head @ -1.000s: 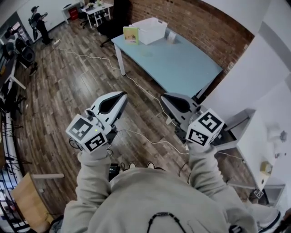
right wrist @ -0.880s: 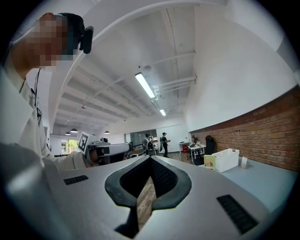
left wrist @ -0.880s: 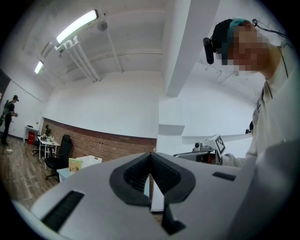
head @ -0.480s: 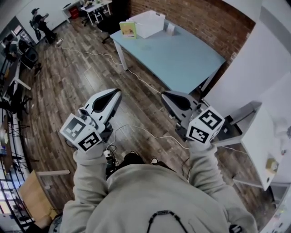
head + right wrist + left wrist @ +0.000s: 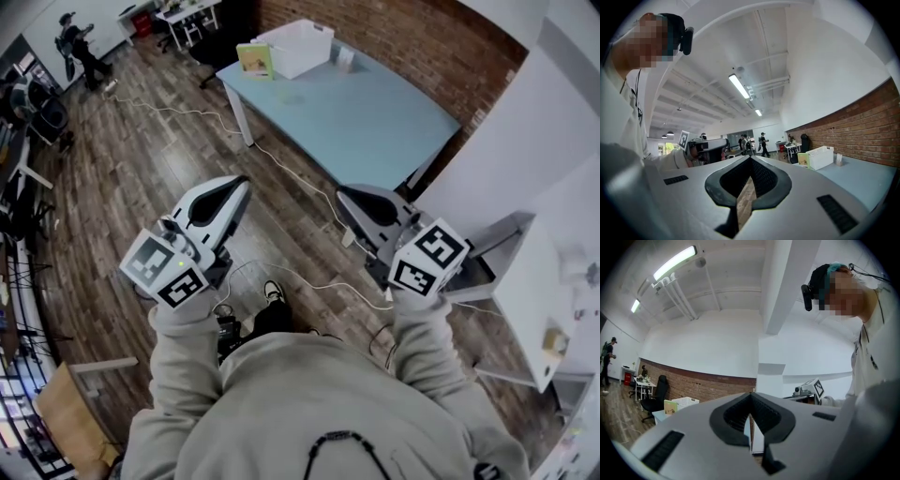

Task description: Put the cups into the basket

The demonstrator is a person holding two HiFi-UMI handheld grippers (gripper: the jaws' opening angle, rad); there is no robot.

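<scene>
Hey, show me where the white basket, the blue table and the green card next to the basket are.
white basket [image 5: 309, 62]: head view, on its near side wall.
blue table [image 5: 366, 122]: head view, on the bare middle of its top.
green card [image 5: 254, 59]: head view, on the middle of its face.

Broad bare stretch of blue table [image 5: 375, 122] ahead, white basket [image 5: 298, 47] and green box [image 5: 253, 59] only at its far end

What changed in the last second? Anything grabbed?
The person put one foot forward: a shoe now shows between the grippers. Nothing taken or let go. Both the left gripper and the right gripper stay empty, jaws shut; basket still on the table.
</scene>
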